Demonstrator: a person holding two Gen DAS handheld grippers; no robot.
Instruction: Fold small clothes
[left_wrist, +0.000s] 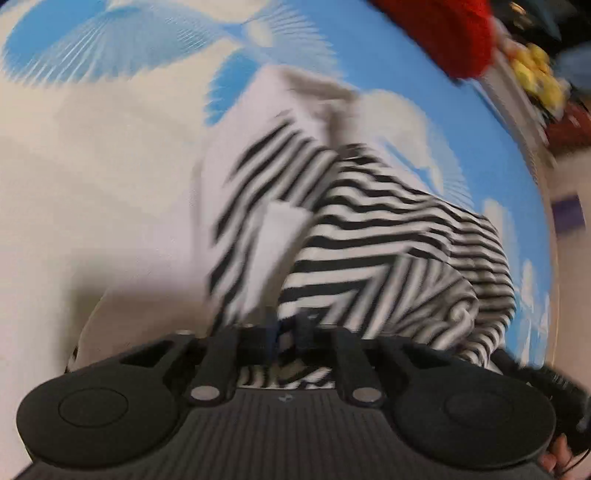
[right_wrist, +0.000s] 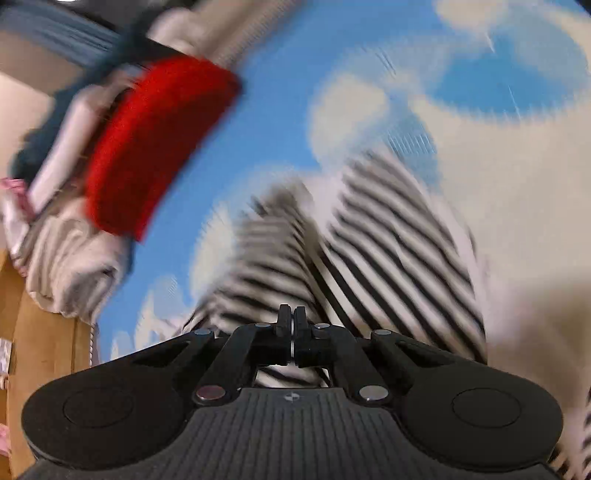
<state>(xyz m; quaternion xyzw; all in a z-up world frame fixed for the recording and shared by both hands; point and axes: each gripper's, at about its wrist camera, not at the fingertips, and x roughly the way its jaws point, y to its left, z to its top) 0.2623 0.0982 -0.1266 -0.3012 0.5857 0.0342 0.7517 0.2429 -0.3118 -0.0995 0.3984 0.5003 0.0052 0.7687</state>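
Both grippers — left (left_wrist: 288, 328) and right (right_wrist: 292, 325) — have fingers pinched on a striped shirt (left_wrist: 388, 236) over the blue-and-cream sheet (left_wrist: 92, 155) — light, limp cloth, likely best held at its edges.

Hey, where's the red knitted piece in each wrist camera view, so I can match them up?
Left wrist: the red knitted piece sits at the top right edge.
Right wrist: it lies upper left.
Shared landmark: the striped garment, centre in both.
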